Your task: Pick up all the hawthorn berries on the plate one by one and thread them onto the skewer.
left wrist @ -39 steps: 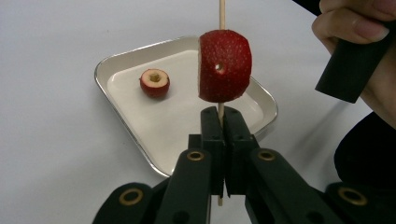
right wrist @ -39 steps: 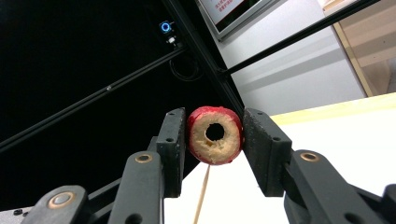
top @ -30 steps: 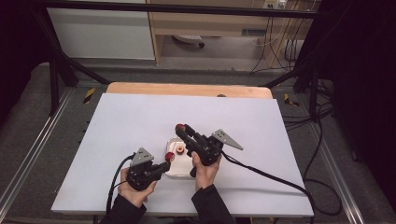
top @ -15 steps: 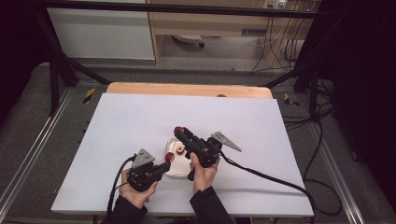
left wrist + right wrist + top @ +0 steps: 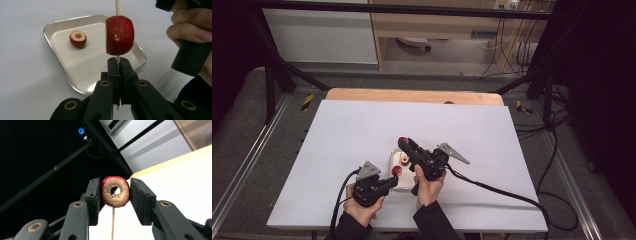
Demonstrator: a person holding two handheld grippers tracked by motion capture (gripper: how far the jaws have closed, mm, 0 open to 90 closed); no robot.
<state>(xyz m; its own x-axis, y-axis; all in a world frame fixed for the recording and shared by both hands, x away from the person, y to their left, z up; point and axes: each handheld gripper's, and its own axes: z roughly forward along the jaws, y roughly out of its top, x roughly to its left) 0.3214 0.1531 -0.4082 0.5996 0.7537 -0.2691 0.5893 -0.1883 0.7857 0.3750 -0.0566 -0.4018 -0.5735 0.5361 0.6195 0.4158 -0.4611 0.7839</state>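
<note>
the jaws of the left gripper (image 5: pixel 119 75) are clamped on a skewer (image 5: pixel 116 7) standing upright with a strawberry piece (image 5: pixel 119 35) on it; the right gripper (image 5: pixel 115 192) pinches a cored fruit ring (image 5: pixel 115 191), its hole over the skewer's tip.

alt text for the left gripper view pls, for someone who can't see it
The left tool is shut on a thin wooden skewer that stands upright with a red strawberry piece threaded on it. Behind, a metal tray on the white table holds a cored red fruit piece.
</note>
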